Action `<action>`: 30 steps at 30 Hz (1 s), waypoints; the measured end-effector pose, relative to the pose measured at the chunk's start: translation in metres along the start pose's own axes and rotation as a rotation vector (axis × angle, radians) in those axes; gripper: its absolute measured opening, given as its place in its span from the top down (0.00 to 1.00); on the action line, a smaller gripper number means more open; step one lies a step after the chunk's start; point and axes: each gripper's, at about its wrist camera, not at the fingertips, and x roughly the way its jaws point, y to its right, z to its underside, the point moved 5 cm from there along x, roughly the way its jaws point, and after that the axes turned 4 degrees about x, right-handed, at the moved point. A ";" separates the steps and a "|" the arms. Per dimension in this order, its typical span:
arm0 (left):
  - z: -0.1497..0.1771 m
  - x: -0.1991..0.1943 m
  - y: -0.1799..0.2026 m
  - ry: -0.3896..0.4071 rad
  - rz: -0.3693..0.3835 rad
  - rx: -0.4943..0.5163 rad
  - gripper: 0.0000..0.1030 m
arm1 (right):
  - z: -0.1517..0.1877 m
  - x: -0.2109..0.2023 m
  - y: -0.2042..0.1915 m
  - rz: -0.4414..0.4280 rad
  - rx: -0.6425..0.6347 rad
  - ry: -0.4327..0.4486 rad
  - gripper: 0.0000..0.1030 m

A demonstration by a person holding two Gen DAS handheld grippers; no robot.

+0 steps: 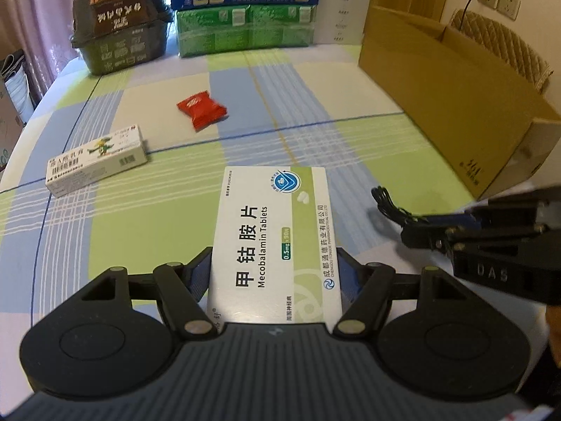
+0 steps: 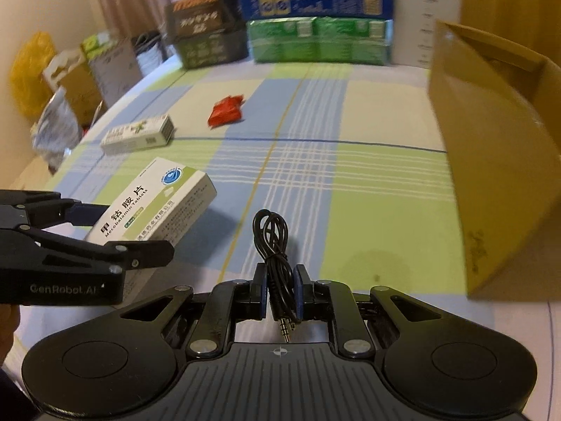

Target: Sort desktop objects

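Two grips: both claws loaded, nothing in the carton yet.

Left wrist view
- Left gripper (image 1: 275, 273): closed on the tablet box (image 1: 275, 242), pads on its two long sides, near end only.
- Box position: held above the cloth (image 1: 157, 224), lid up, in front of the camera.
- Box axis: long axis runs straight out along the fingers; printed text reads sideways, far end points toward the packs at the back.
- Risk: far end is unsupported; it may droop or pivot between the pads during a swing.
- Others: ointment box (image 1: 96, 161) and red sachet (image 1: 201, 108) lie on the cloth, well apart.

Right wrist view
- Right gripper (image 2: 280, 296): nearly closed on the cable (image 2: 273, 242).
- Cable axis: coil loop points forward, plug tip points back toward the camera.
- Risk: thin strands could slip from the pads; loop may snag the carton (image 2: 491, 161) rim.
- Risk: left gripper (image 2: 140, 245) is near; a crossing move could collide.
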 end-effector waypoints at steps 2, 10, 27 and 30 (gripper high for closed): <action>-0.006 -0.011 0.008 0.008 0.003 0.009 0.35 | 0.002 -0.014 0.003 0.005 0.021 0.016 0.89; -0.017 -0.059 0.029 0.046 -0.018 -0.021 0.35 | 0.000 -0.069 0.002 0.010 0.050 0.085 0.89; -0.016 -0.111 0.076 0.075 0.019 -0.066 0.35 | -0.002 -0.128 0.020 0.052 0.070 0.139 0.89; -0.018 -0.112 0.083 0.076 0.028 -0.058 0.35 | -0.001 -0.134 0.026 0.057 0.081 0.144 0.89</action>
